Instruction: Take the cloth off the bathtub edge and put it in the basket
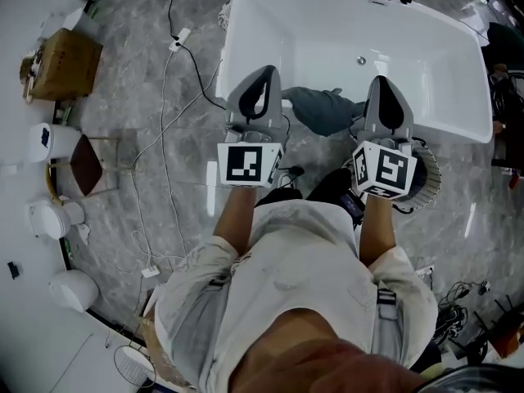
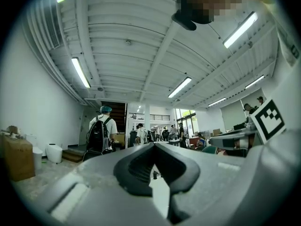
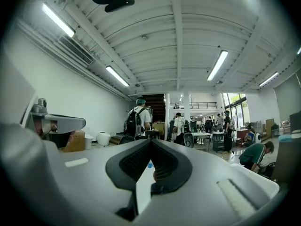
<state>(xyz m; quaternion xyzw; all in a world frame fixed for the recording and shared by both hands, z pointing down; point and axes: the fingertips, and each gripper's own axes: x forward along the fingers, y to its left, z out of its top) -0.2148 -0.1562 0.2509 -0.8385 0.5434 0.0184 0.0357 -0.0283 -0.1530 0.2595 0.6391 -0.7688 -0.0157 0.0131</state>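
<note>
Both tools were clenched and empty: the left tool (image 1: 260, 76) and the right tool (image 1: 385, 84) each showed its jaws closed tip to tip in its own view, with nothing between them. Each pointed level across the room, not at the tub. The cloth (image 1: 321, 109) lay draped over the near edge of the tub (image 1: 344, 31), at the centre of the head view between the two tools. The basket (image 1: 427, 177) stood on the floor (image 1: 131, 80) right of centre, partly hidden under the right tool. By my reading, nothing of the task was done: grasp, lift and drop into the basket were all left.
</note>
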